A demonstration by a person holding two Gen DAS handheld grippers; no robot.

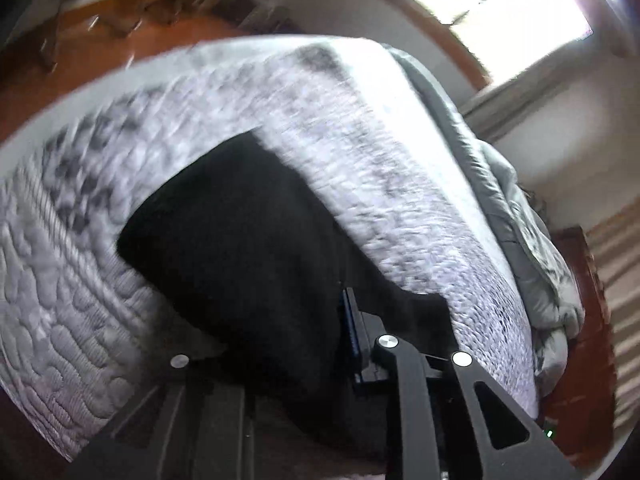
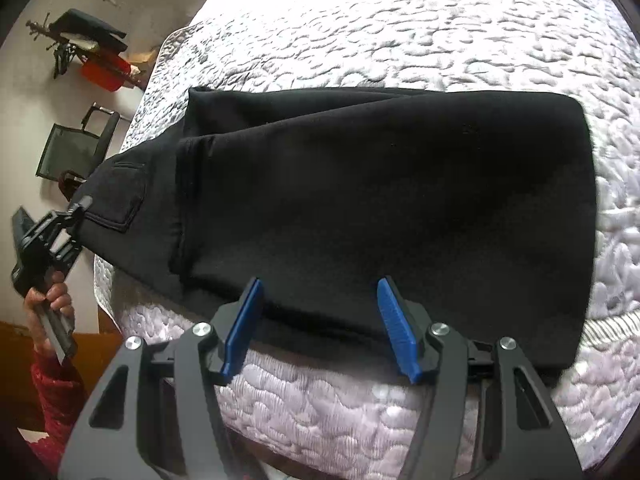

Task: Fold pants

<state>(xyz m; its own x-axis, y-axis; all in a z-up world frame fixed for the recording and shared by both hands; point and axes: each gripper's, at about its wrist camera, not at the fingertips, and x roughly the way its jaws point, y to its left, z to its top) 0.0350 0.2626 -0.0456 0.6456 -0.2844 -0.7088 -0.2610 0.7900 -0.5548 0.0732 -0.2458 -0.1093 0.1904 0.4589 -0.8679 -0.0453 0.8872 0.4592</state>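
Jaws on the right gripper (image 2: pixel 320 328) were spread wide with nothing between them, hovering just over the near edge of the pants (image 2: pixel 380 208); the left gripper (image 2: pixel 78 210) was seen in the right wrist view clamped on the waistband corner, lifting it off the edge of the bed (image 2: pixel 440 24). In the left wrist view one blue pad (image 1: pixel 352 332) was visible against black cloth, the other buried, consistent with a closed grip on fabric. The pants lay on the quilted bedspread, already doubled lengthwise, with the leg ends folded over toward the waist and the pocket side hanging at the left. Judged step: bringing the waist end across for the next fold. For a clean fold the lifted corner should be kept taut, the far waist corner should be picked up by the right side so both rise level, and the stack underneath should not be dragged. Motion blur was heavy in the left view.
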